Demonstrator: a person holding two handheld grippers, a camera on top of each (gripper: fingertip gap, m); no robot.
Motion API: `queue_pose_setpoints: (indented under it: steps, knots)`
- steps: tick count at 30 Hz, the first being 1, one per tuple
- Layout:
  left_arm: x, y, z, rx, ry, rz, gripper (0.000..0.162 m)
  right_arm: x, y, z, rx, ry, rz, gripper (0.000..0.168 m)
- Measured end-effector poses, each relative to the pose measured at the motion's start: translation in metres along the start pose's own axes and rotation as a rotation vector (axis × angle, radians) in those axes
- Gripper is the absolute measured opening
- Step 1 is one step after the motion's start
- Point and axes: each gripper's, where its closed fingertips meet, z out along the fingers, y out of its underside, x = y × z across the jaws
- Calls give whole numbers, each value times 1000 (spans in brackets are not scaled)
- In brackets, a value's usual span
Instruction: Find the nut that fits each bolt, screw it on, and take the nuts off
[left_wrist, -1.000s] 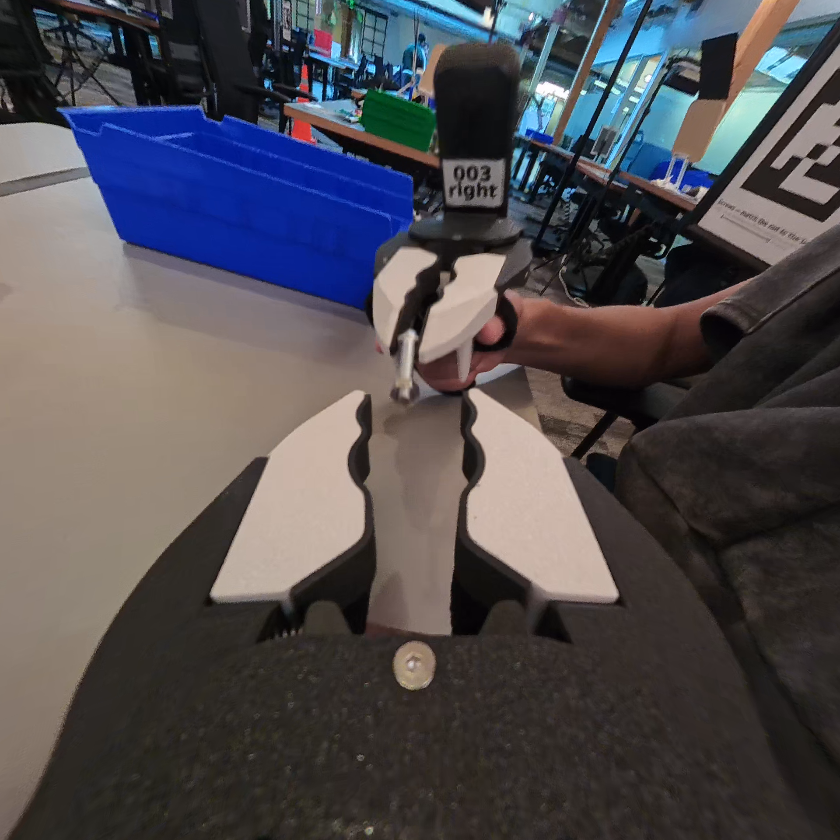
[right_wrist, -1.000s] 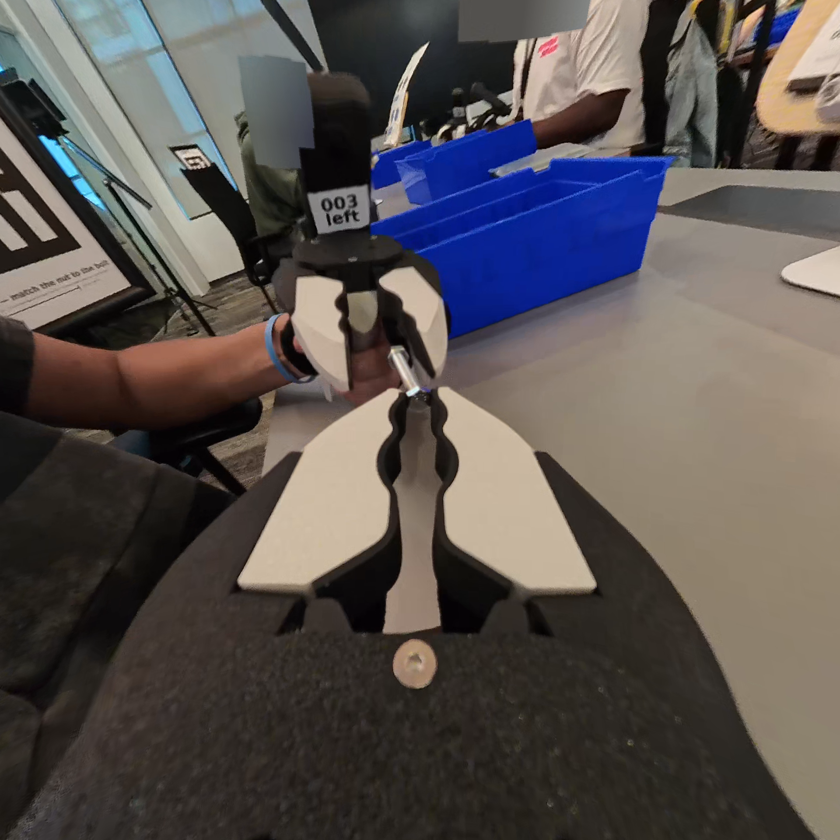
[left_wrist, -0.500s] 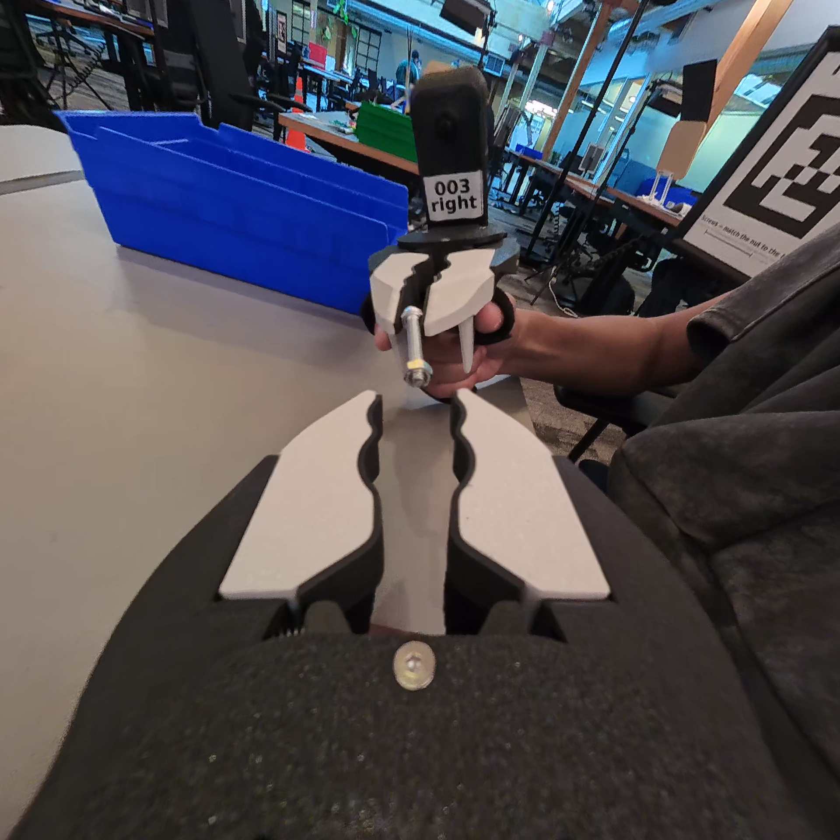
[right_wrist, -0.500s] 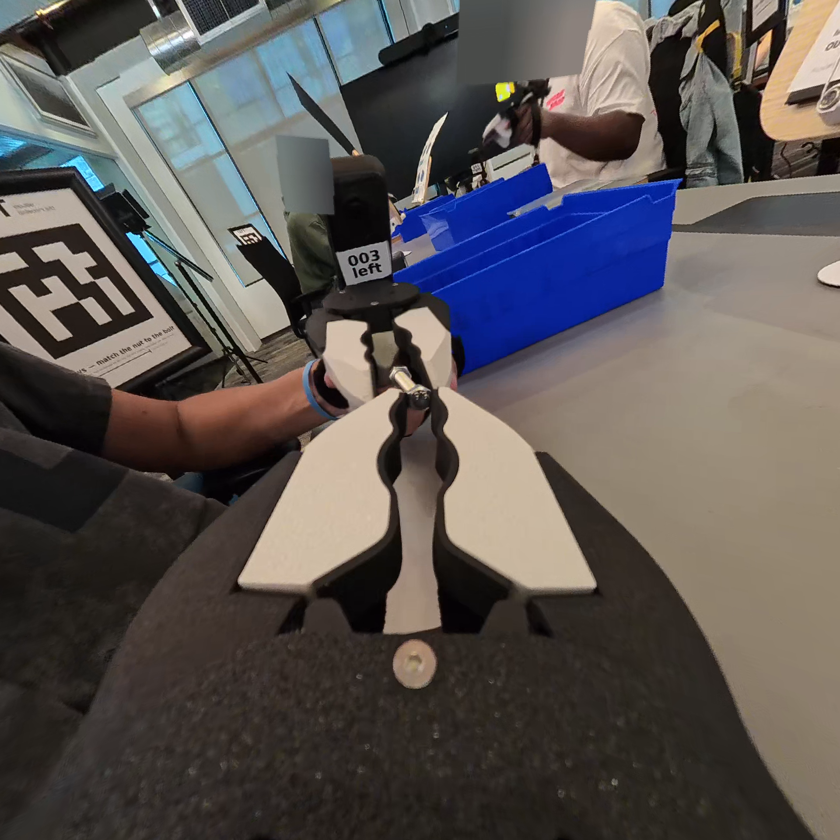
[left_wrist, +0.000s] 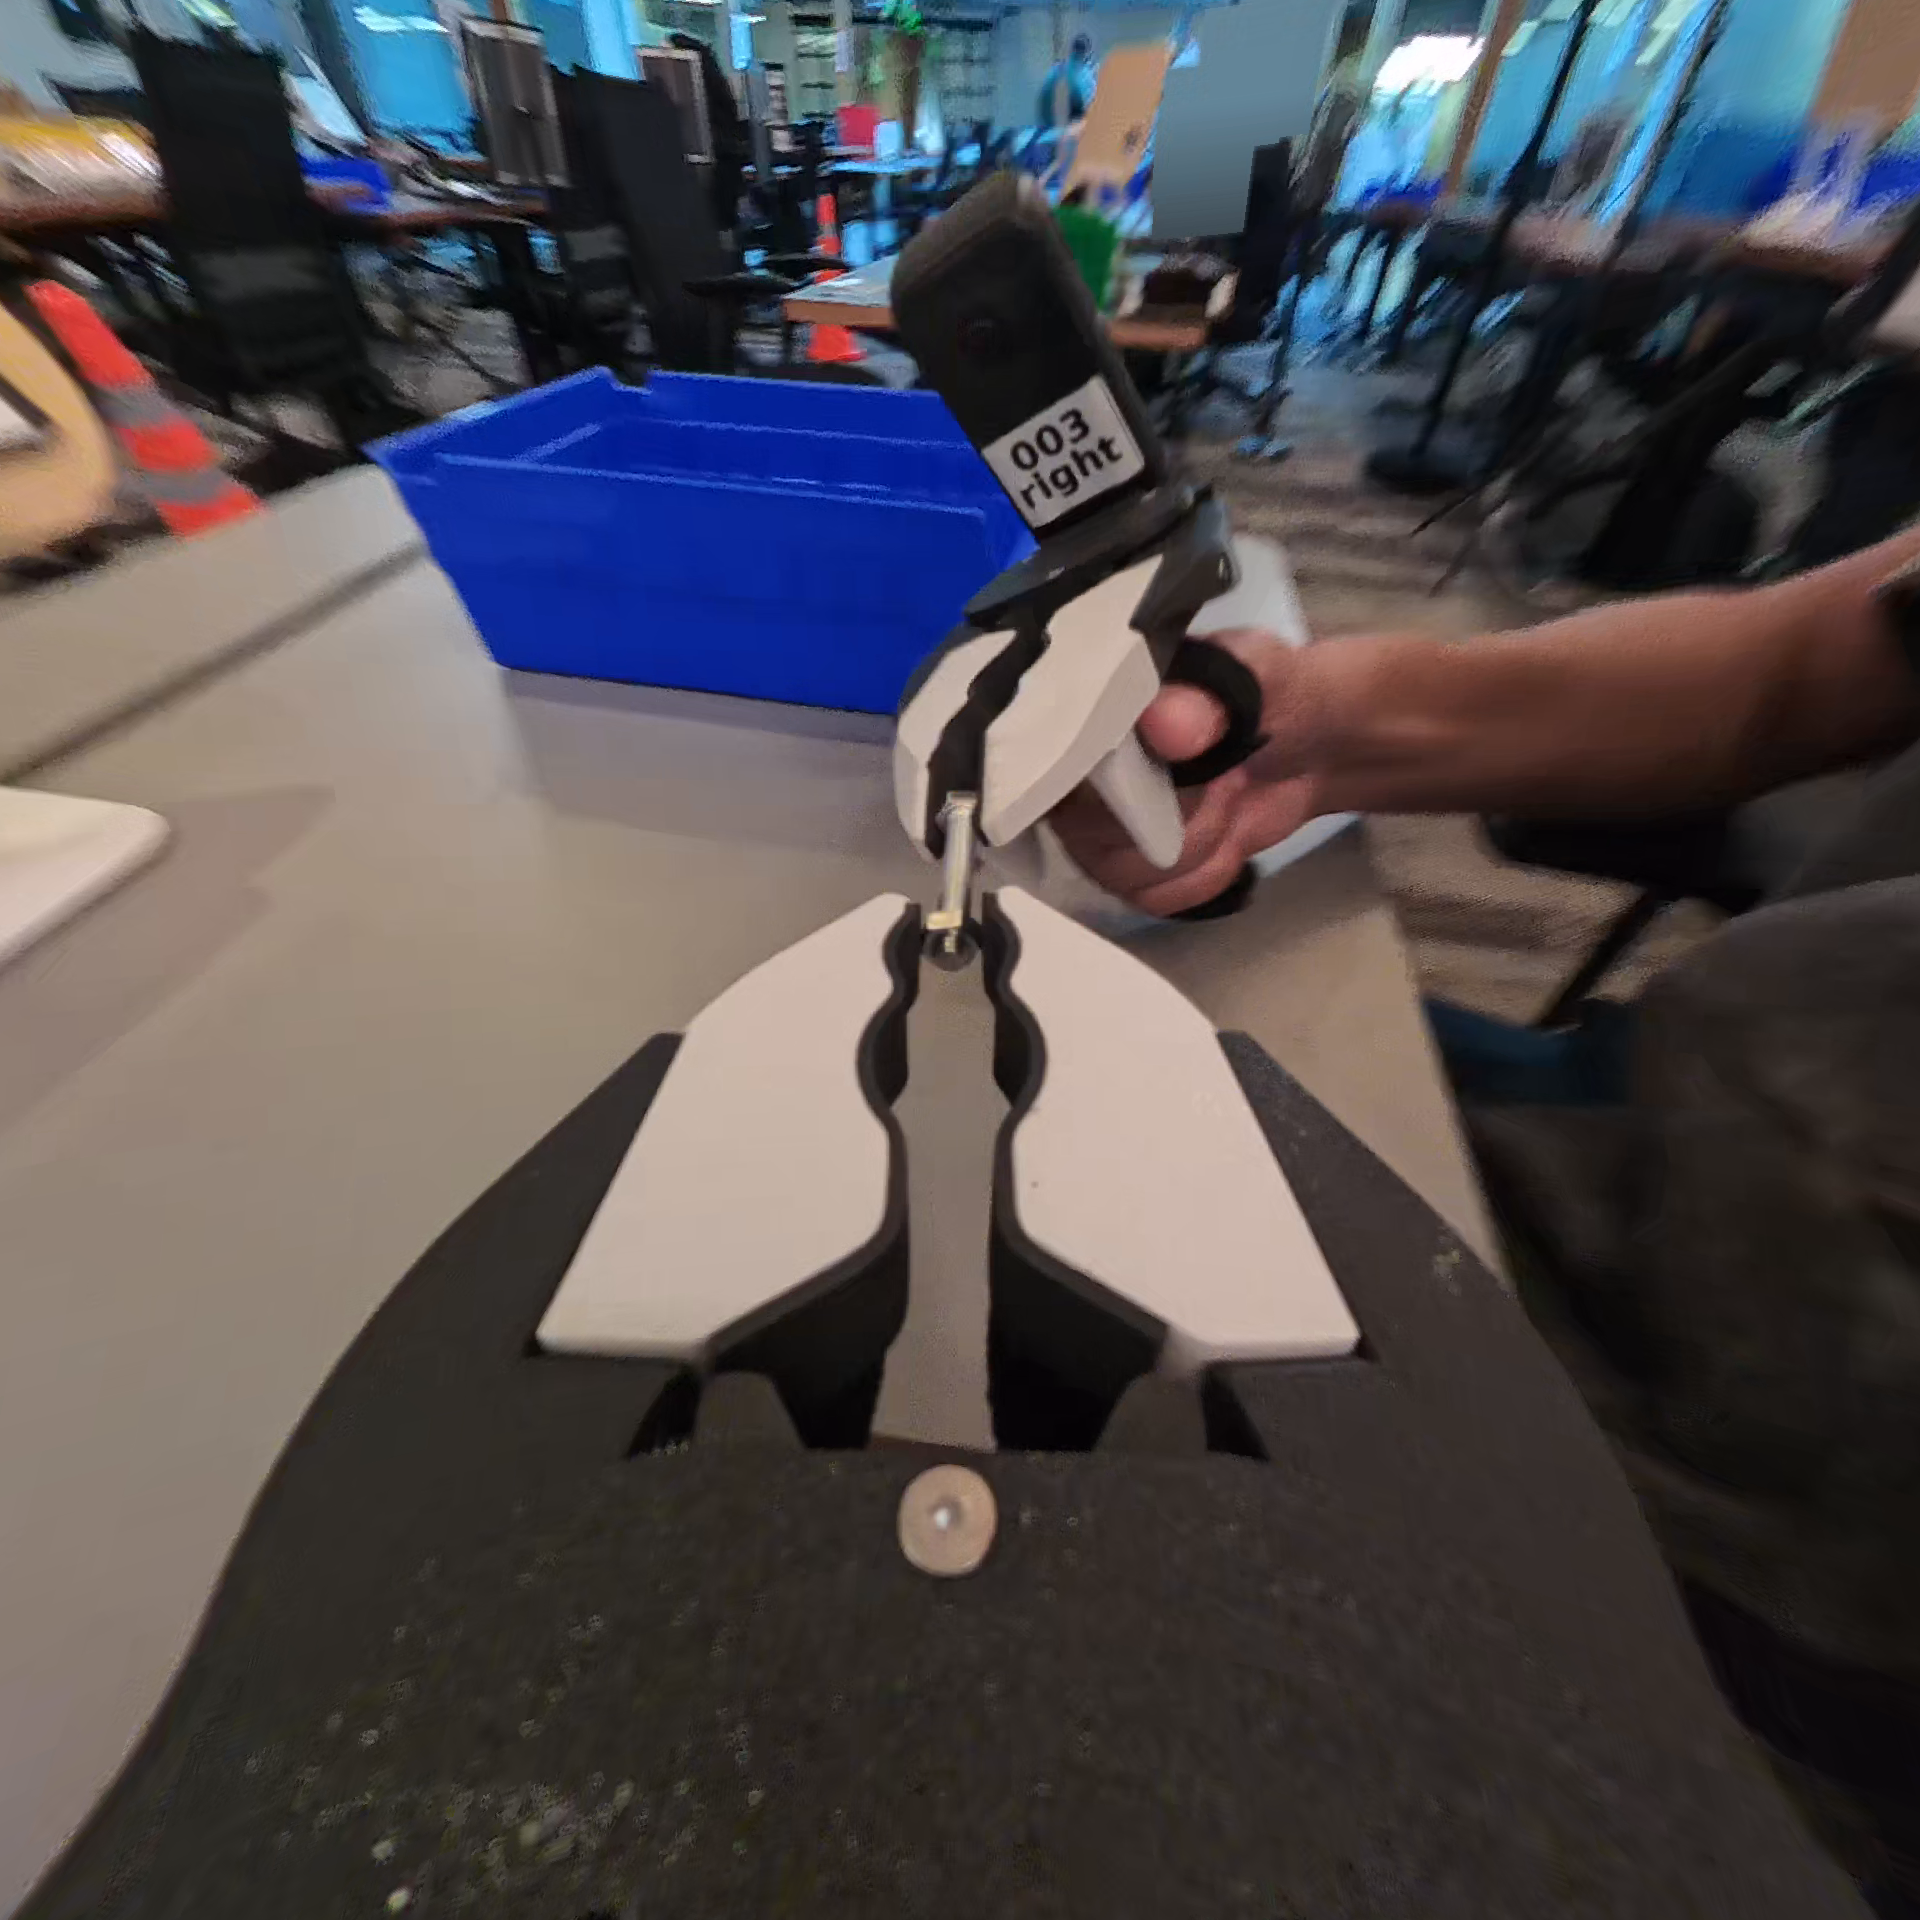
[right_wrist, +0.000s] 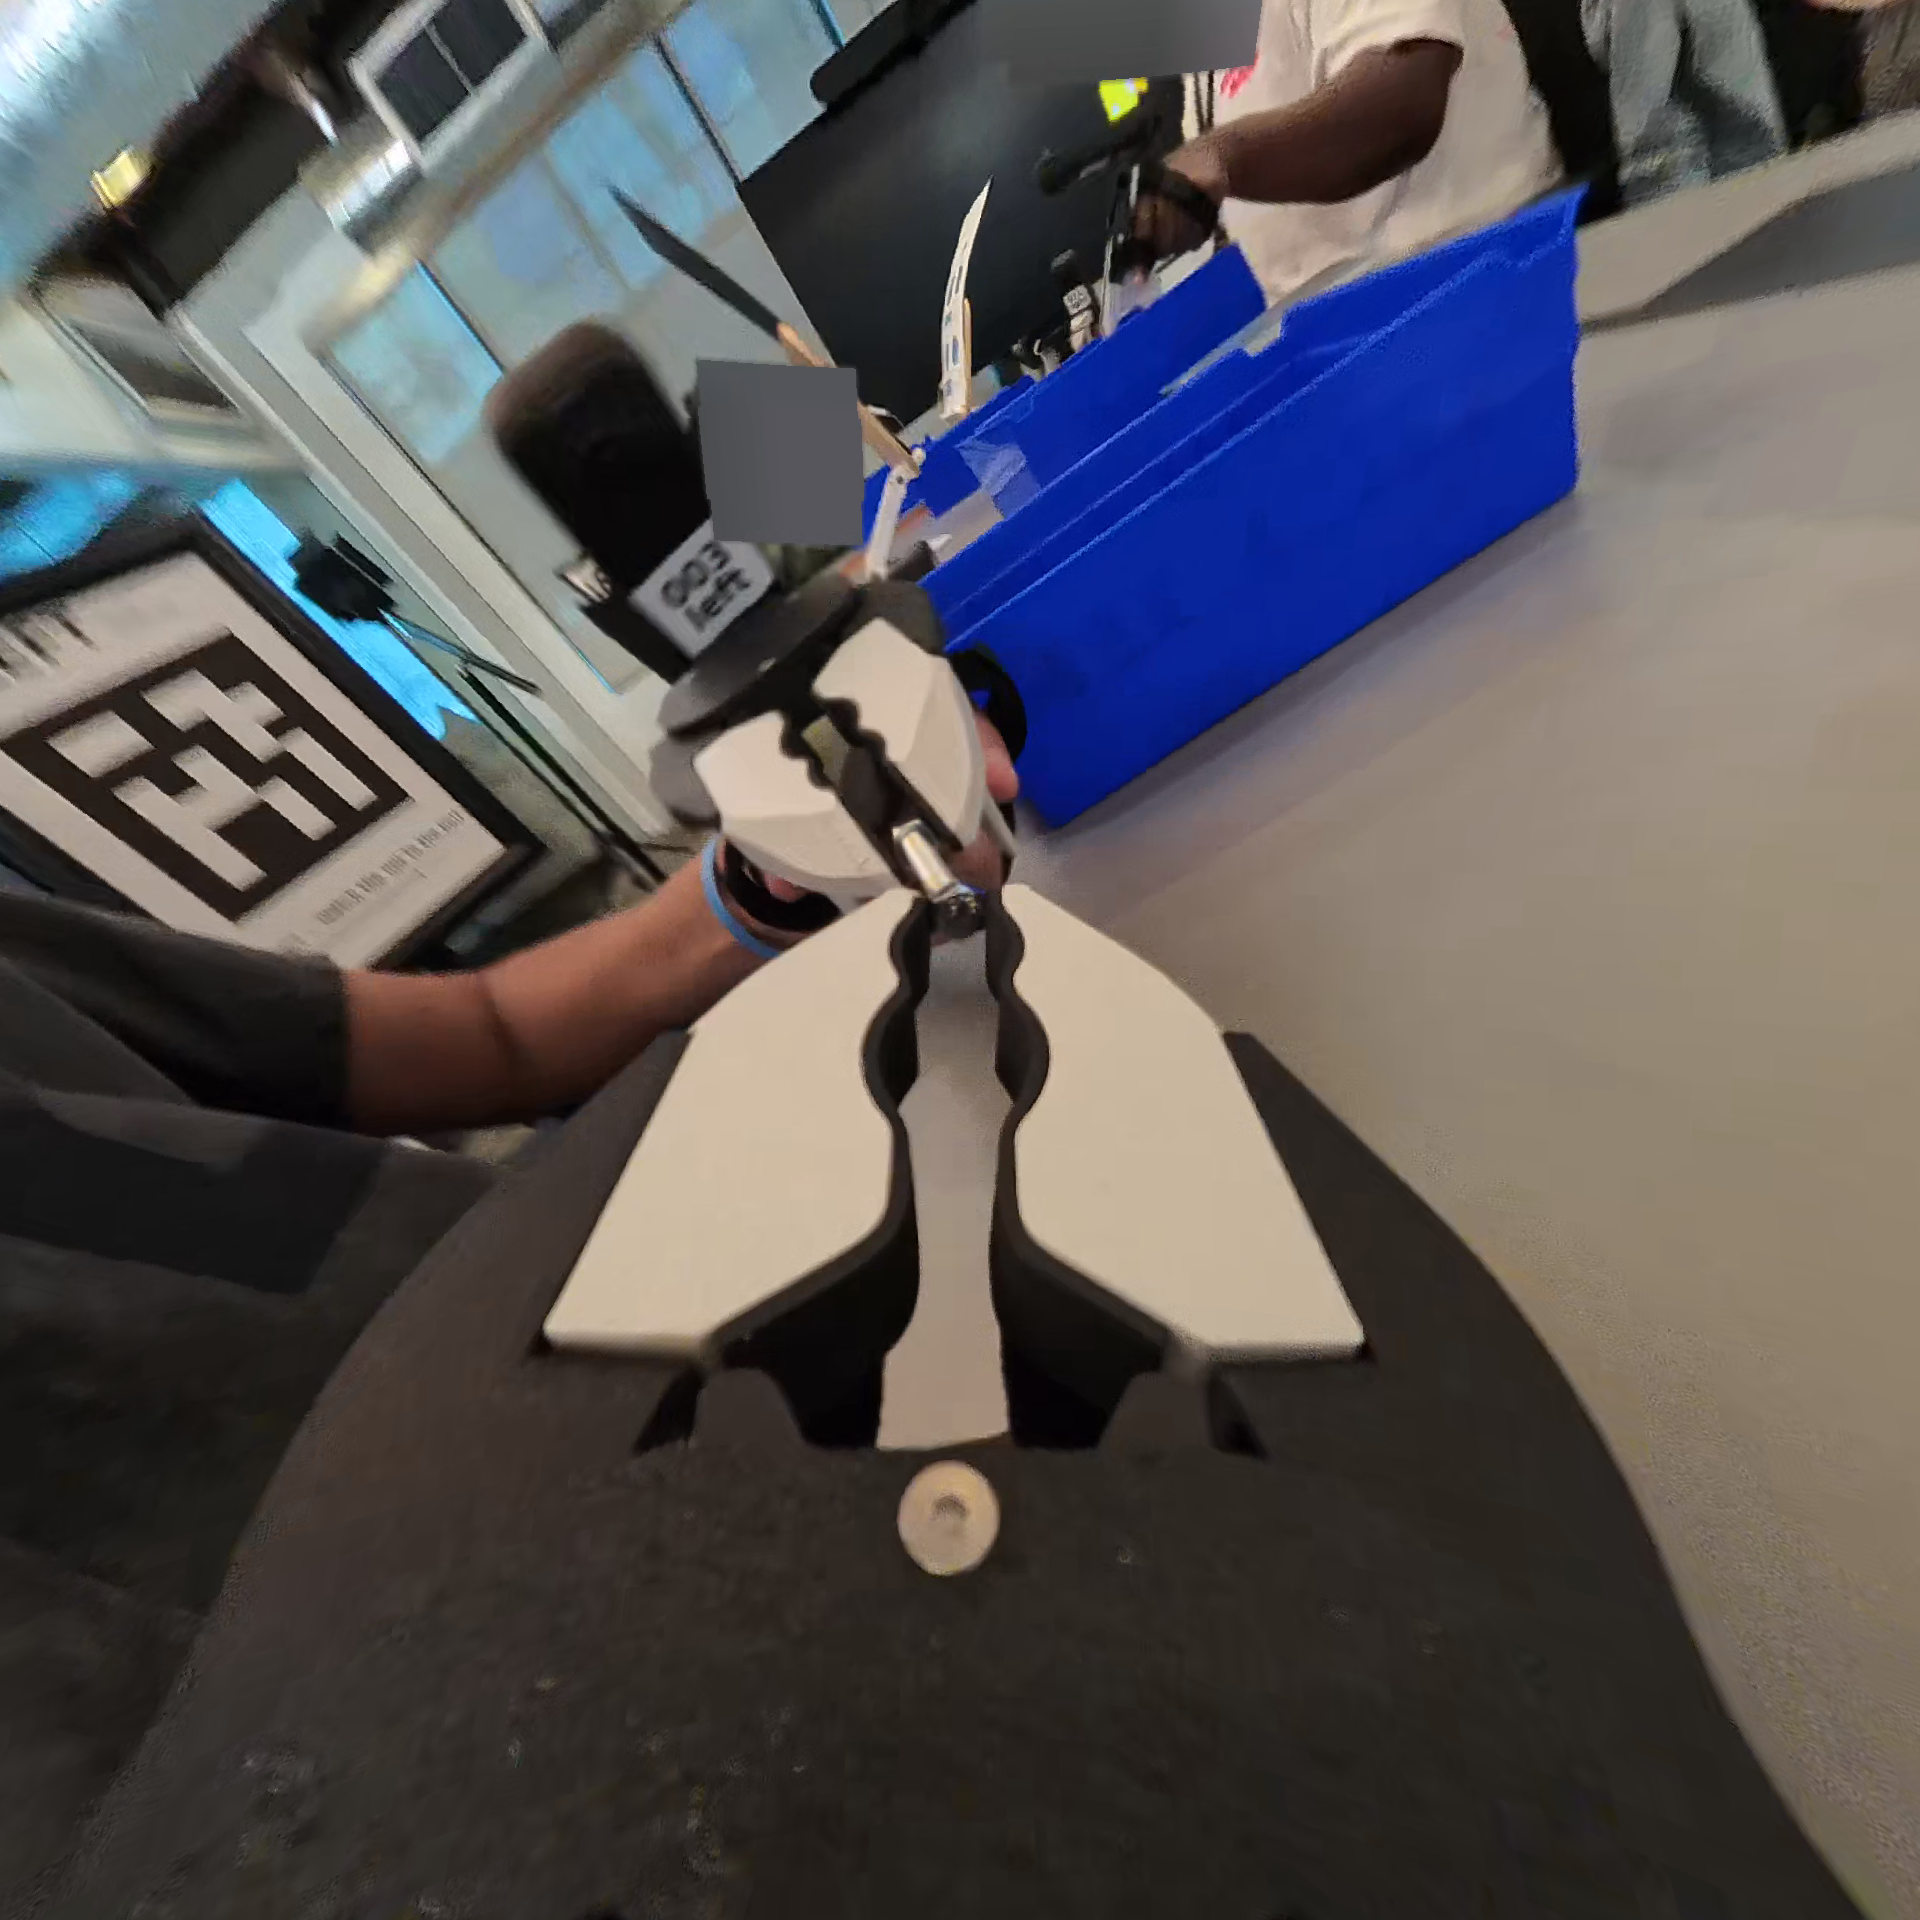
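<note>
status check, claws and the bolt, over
Right claw shut on silver metal bolt. Left claw tips flank small silver nut on its end, grip unclear. Blue plastic bin behind, well clear.

We saw a short silver bolt (left_wrist: 956, 847) held off the surface, standing steeply with a slight tilt, its upper end pinched in the right gripper (left_wrist: 961, 805). A small silver nut (left_wrist: 944, 921) sat on its lower end, apparently clamped between the left gripper (left_wrist: 948, 930) tips.

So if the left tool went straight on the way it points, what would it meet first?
The bolt held in the right tool; its near end sits at the tips of the left tool, it seems.
</note>
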Motion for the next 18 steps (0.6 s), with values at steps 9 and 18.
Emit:
queue_pose_setpoints:
  steps: [9, 18]
  knots:
    - [4, 10, 1, -155, -146, 442, 11, 3, 11, 1, -33, -116, 500, 10]
    - [7, 5, 2, -27, 66, -80, 36, -6, -6, -6, -6, -15, -31, 10]
